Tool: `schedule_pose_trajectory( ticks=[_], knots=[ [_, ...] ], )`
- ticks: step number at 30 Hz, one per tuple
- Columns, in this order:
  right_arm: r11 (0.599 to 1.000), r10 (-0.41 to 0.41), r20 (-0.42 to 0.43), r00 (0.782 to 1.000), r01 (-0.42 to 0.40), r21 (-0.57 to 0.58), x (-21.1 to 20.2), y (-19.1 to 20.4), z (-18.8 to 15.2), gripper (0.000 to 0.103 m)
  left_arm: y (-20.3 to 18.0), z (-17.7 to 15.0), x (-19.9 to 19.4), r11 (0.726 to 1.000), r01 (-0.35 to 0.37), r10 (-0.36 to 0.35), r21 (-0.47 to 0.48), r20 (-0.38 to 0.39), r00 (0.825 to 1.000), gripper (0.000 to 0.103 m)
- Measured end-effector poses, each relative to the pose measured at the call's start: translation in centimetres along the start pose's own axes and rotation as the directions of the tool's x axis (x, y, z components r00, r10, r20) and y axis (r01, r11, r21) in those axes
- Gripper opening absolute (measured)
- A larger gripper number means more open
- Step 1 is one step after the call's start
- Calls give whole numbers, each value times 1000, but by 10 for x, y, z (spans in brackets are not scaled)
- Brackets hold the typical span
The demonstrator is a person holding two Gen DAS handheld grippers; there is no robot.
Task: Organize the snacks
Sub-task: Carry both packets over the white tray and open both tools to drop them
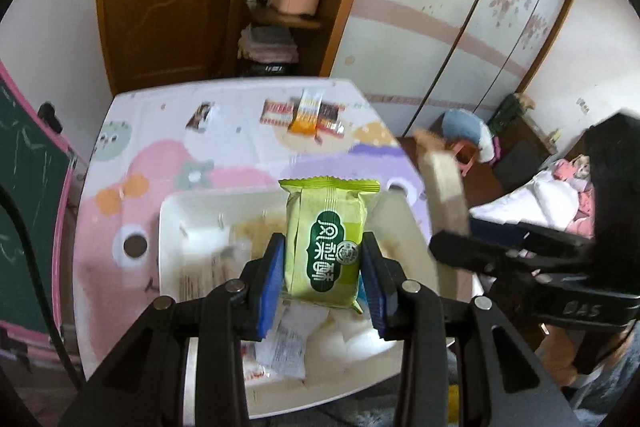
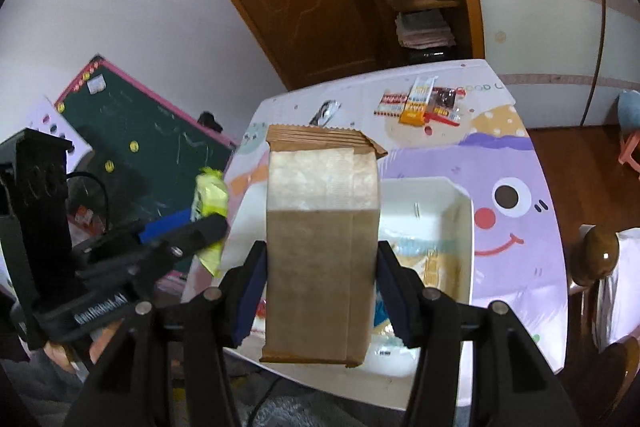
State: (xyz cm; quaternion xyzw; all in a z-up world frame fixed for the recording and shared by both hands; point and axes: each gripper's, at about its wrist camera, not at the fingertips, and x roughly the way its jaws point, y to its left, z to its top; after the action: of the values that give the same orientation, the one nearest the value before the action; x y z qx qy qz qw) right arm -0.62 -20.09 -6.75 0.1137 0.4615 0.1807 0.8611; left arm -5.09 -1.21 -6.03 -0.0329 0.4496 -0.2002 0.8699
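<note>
Left gripper (image 1: 323, 267) clamps green pastry packet (image 1: 326, 247), right gripper (image 2: 320, 287) clamps brown packet (image 2: 322, 251); slick wrappers may slip into white bin (image 1: 168, 227) below.

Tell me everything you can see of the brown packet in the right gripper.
The brown packet is a tall, flat kraft-paper pouch with a crimped, serrated top seal and a paler translucent upper panel. It stands upright, clamped at its sides between the right gripper's blue pads, held above the white tray and touching nothing else.
</note>
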Motion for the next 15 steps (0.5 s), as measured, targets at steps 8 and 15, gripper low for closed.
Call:
schedule_pose_trajectory(
  ticks=[8, 15],
  knots=[
    [999, -33, -21, 999, 33, 0, 6, 0, -7, 54, 3, -14, 11, 996, -85, 85, 3, -45, 995, 36],
    [995, -61, -83, 995, 67, 71, 19, -18, -12, 66, -1, -16, 13, 990, -141, 142, 19, -32, 989, 70]
  ],
)
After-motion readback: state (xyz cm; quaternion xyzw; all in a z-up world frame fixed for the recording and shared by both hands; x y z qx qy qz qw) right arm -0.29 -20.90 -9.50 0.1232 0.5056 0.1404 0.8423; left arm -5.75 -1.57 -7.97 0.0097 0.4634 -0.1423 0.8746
